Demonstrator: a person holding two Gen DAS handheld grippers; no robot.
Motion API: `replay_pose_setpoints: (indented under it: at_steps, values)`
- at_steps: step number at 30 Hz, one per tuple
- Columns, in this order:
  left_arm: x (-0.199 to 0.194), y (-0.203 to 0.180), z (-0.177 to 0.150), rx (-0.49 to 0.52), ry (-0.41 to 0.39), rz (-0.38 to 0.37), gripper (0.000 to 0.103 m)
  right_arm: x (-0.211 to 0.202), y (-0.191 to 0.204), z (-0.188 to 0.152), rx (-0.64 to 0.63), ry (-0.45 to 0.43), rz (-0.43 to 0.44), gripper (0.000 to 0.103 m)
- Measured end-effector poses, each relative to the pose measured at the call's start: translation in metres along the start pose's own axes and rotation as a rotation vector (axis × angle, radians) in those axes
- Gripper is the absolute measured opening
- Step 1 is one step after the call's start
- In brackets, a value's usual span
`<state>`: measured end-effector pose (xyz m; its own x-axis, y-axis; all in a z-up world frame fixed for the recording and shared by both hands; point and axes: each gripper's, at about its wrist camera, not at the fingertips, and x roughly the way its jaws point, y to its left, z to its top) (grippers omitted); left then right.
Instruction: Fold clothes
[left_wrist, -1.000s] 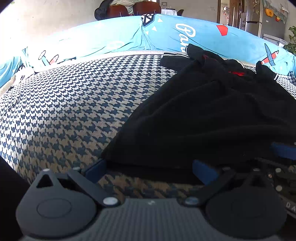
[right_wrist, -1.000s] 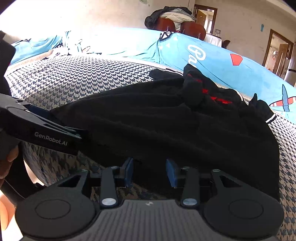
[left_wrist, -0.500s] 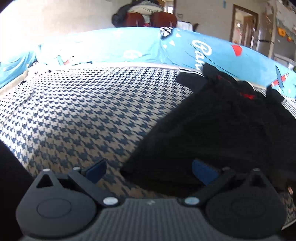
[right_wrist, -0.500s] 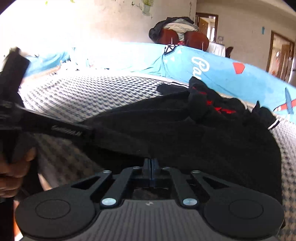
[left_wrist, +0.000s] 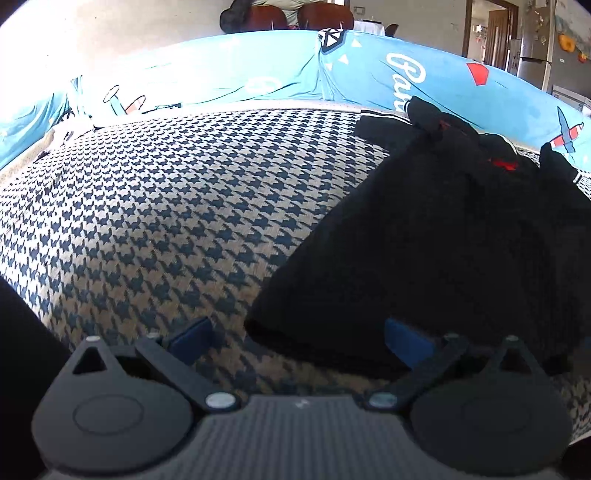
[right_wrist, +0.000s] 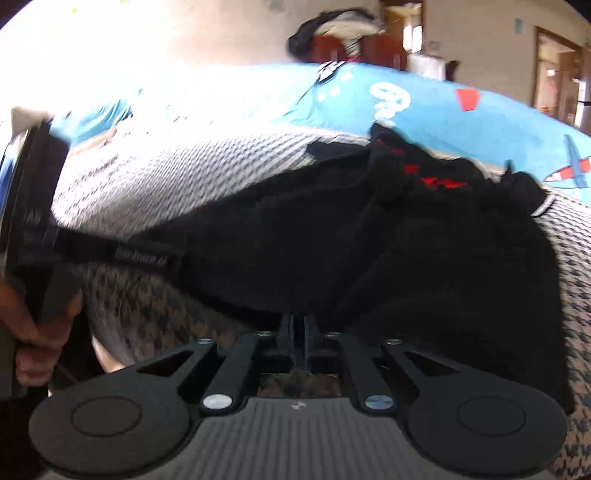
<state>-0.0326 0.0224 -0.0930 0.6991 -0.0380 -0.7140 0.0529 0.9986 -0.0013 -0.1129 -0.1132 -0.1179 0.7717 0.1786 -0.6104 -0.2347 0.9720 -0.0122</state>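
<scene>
A black garment (left_wrist: 443, 240) with red marks near its collar lies crumpled on the houndstooth bed cover (left_wrist: 166, 221). My left gripper (left_wrist: 299, 339) is open, and the garment's near left corner lies between its blue pads without being pinched. In the right wrist view the garment (right_wrist: 369, 240) bunches into folds running toward my right gripper (right_wrist: 297, 328). Its blue pads stand almost together on the near hem, the jaws just starting to open, with cloth still between them. The left gripper (right_wrist: 144, 254) reaches in from the left, held by a hand (right_wrist: 37, 332).
A blue printed quilt (left_wrist: 369, 74) is heaped along the far side of the bed. Beyond it stand brown chairs (left_wrist: 295, 14) with clothes piled on them. Bare houndstooth cover stretches left of the garment. The bed's near edge runs just under both grippers.
The right gripper's jaws went from open around the near hem to closed on it, and the cloth bunched toward them. In the left wrist view the garment's corner shifted right, baring more cover.
</scene>
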Motion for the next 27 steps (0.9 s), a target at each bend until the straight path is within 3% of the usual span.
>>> replay_pose_setpoints:
  at_steps: [7, 9, 14, 21, 27]
  values:
    - [-0.007, -0.002, 0.0, 0.005, -0.042, 0.022, 0.103, -0.017, -0.03, -0.005, 0.165, -0.046, -0.278, 0.022]
    - [-0.008, -0.003, 0.001, 0.009, -0.046, 0.021, 0.103, -0.022, -0.044, -0.007, 0.237, -0.058, -0.366, 0.033]
    - [-0.01, -0.006, 0.002, 0.011, -0.049, 0.007, 0.103, -0.028, -0.08, -0.016, 0.409, -0.038, -0.548, 0.042]
    - [-0.012, -0.009, 0.002, 0.019, -0.055, 0.0, 0.103, -0.034, -0.111, -0.03, 0.576, -0.015, -0.613, 0.052]
    - [-0.009, -0.007, 0.002, 0.013, -0.037, 0.001, 0.103, -0.027, -0.123, -0.036, 0.637, -0.002, -0.591, 0.051]
